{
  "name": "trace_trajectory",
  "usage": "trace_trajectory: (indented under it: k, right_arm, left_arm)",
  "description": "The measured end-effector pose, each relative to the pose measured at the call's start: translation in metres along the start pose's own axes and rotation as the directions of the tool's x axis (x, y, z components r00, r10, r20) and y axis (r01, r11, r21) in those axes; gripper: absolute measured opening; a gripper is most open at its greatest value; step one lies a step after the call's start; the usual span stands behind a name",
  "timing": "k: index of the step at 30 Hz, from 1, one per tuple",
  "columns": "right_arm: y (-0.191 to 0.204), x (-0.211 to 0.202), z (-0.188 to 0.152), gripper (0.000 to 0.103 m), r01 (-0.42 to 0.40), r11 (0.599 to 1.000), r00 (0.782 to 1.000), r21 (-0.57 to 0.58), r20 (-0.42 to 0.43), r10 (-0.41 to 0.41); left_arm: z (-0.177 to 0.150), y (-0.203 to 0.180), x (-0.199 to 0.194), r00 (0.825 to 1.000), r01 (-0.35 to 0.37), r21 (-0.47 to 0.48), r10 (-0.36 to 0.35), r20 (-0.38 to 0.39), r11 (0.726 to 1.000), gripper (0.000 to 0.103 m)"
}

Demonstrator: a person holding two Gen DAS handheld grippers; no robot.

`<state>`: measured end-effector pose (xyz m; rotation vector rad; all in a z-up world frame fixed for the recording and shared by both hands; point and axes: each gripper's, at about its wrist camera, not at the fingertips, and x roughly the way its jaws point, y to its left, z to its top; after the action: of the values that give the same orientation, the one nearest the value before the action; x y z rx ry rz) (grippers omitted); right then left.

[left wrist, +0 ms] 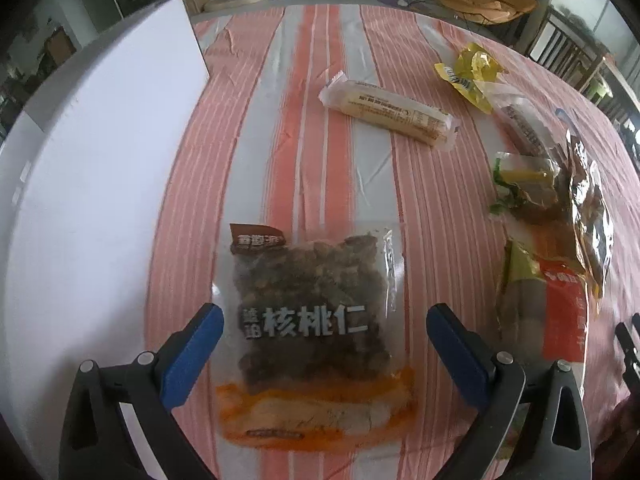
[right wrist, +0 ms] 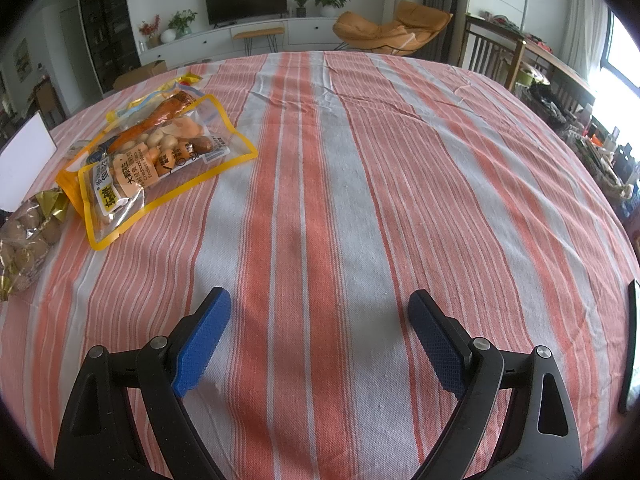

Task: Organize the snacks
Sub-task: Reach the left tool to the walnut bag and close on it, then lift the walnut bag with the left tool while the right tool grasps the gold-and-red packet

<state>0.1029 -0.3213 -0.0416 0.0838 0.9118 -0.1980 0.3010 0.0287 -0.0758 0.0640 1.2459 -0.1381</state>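
In the left wrist view a clear bag of dark walnut kernels (left wrist: pixel 312 300) with an orange bottom edge lies flat on the striped cloth. My left gripper (left wrist: pixel 324 316) is open, its blue pads on either side of the bag. A long cream snack bar (left wrist: pixel 388 110) lies farther back. Yellow and clear packets (left wrist: pixel 476 76) and an orange-labelled pack (left wrist: pixel 556 300) lie at the right. In the right wrist view my right gripper (right wrist: pixel 320 308) is open and empty over bare cloth. A yellow-rimmed bag of mixed snacks (right wrist: pixel 160 156) and a gold bag (right wrist: pixel 28 236) lie at the left.
A large white box (left wrist: pixel 100 200) stands at the left of the left wrist view, close to the walnut bag; its corner also shows in the right wrist view (right wrist: pixel 28 148). A dark flat object (right wrist: pixel 630 348) lies at the table's right edge. Chairs stand beyond the table.
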Motion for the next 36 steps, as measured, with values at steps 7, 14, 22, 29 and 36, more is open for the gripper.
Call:
trace_trajectory:
  k: [7,14,22,29,36]
  right_arm:
    - [-0.001,0.000,0.000,0.093,0.000,1.000,1.000,0.000,0.000,0.000]
    - [0.000,0.000,0.000,0.093,0.000,1.000,1.000,0.000,0.000,0.000]
    - [-0.001,0.000,0.000,0.093,-0.006,1.000,1.000,0.001,0.000,0.006]
    - [0.005,-0.015,-0.010,0.093,-0.126,0.991,0.991,0.049,-0.036,0.128]
    - [0.125,-0.015,0.027,0.092,-0.548,0.812,0.804,0.201,-0.142,0.577]
  left_arm:
    - [-0.001,0.010,0.012,0.998,-0.020,-0.007,0.021,0.060,1.000,0.103]
    - [-0.010,0.011,0.010,0.991,-0.016,0.017,0.014,0.134,1.000,0.103]
    - [-0.017,0.012,-0.002,0.992,0.013,0.053,-0.020,0.127,0.999,0.076]
    - [-0.061,0.026,-0.035,0.963,0.154,0.033,-0.158,0.217,0.987,0.069]
    - [-0.097,0.024,-0.093,0.918,0.199,0.041,-0.201,0.343,0.979,0.069]
